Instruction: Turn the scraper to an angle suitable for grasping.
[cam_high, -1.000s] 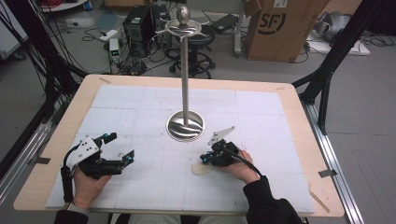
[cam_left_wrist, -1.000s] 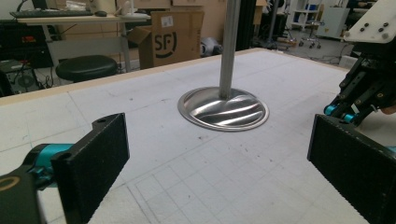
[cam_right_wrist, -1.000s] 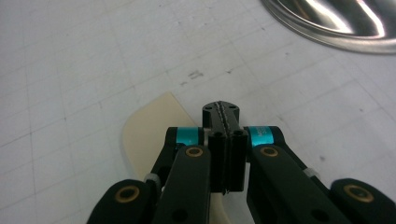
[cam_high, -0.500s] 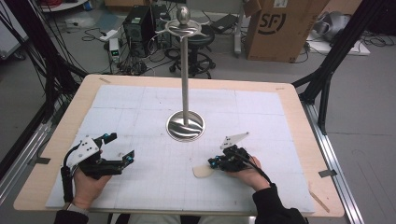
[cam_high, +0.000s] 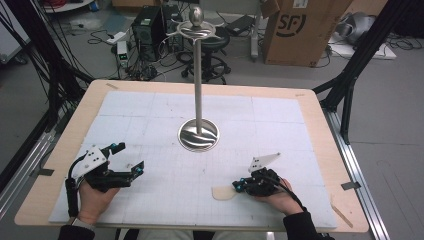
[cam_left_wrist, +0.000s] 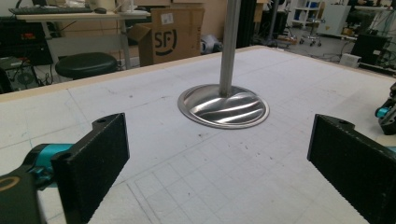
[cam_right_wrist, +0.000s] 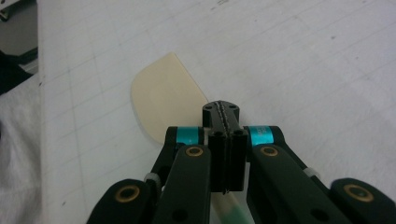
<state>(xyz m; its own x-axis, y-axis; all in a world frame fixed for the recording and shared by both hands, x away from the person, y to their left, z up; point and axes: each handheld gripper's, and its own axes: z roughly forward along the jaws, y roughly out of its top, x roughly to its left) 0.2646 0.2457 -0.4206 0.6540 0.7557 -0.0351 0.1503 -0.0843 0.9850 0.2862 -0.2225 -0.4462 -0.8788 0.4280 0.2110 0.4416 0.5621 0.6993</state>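
- Right hand-held gripper (cam_right_wrist: 223, 112) pinches spatula (cam_right_wrist: 163, 100) flat near desk's (cam_high: 320, 125) front edge; left hand-held gripper (cam_high: 127, 160) spread, idle.
- Carrying step; next probably lift toward stand (cam_high: 198, 134).

Left gripper (cam_left_wrist: 219, 172) jaws wide apart, nothing between; steel stand base (cam_left_wrist: 223, 105) ahead on mat (cam_left_wrist: 140, 116).

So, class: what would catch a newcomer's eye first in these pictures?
Probably the tall metal stand, rising from its round base at the middle of the white mat. Next, near the front edge, the right gripper, shut on a cream spatula. The left gripper is open.
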